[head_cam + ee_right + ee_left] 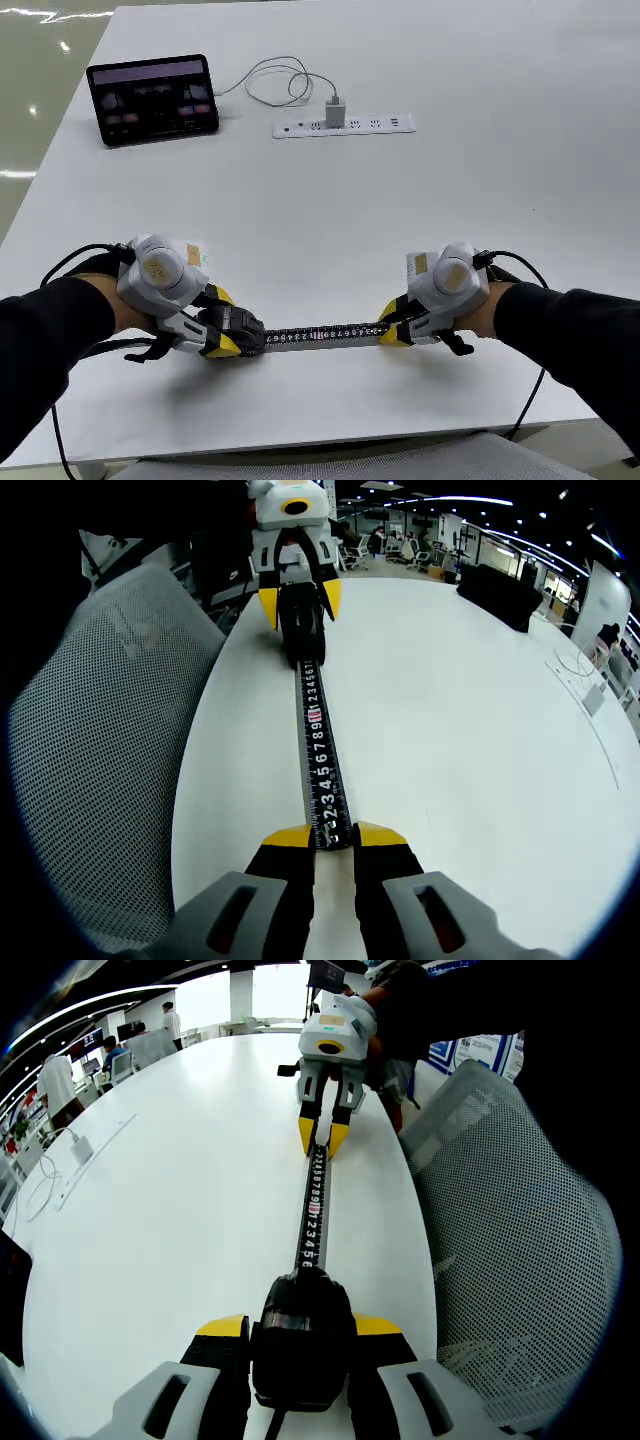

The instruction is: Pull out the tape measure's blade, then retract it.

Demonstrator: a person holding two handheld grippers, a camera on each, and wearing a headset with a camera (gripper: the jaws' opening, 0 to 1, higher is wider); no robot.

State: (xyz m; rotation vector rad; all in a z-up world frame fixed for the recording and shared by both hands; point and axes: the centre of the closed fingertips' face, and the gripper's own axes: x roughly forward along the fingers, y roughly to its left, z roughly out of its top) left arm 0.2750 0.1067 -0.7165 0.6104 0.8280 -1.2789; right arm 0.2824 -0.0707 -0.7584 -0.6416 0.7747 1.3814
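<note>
We are clamping the case (248, 330), nine o'clock, in the left gripper (225, 322); the blade (320, 334) could slip from the pinching right gripper (390, 325) and whip back.

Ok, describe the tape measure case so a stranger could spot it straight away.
On the white table, look along the near edge, where a numbered blade stretches between two grippers. The case is the black block at one end, clamped in the left gripper; the right gripper pinches only thin blade.
</note>
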